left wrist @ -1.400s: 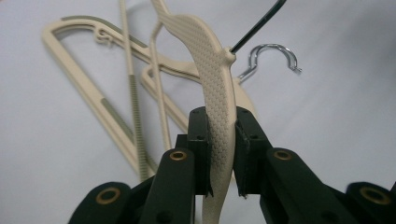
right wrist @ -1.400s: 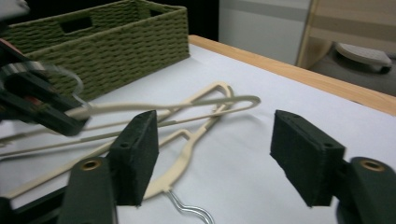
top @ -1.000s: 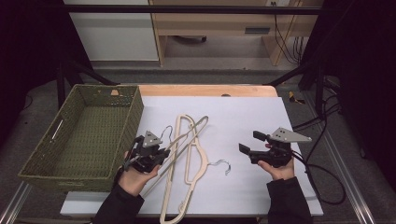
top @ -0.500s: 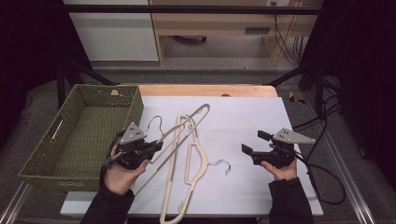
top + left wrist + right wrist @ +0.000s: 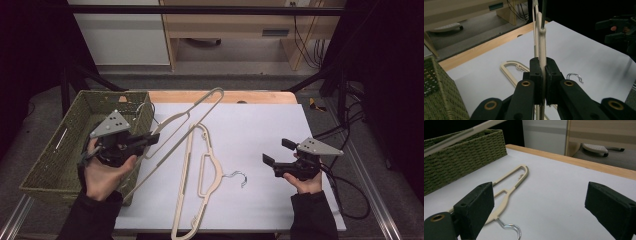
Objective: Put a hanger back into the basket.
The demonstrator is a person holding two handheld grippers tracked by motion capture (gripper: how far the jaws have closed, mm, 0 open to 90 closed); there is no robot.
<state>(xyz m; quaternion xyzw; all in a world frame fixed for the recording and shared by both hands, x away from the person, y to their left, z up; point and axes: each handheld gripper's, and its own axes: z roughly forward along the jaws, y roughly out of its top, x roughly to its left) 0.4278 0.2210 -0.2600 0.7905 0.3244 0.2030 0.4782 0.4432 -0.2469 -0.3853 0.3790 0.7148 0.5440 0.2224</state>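
A hanger [image 5: 186, 117] hung tilted above the table's [image 5: 280, 135] left edge, clamped in the left gripper [image 5: 150, 139], while the right gripper's [image 5: 275, 152] jaws, just widening, stood empty.

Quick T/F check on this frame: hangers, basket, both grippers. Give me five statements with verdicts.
1. The left gripper is shut on a beige hanger. True.
2. The right gripper grips the second hanger. False: its jaws stand open with nothing between them; they have just been opening. That hanger lies flat on the white sheet.
3. The held hanger lies flat on the table. False: it is lifted, slanting up next to the basket.
4. The woven basket sits on the person's left side of the table. True.
5. The lying hanger's metal hook points toward the basket. False: it points toward the right gripper.
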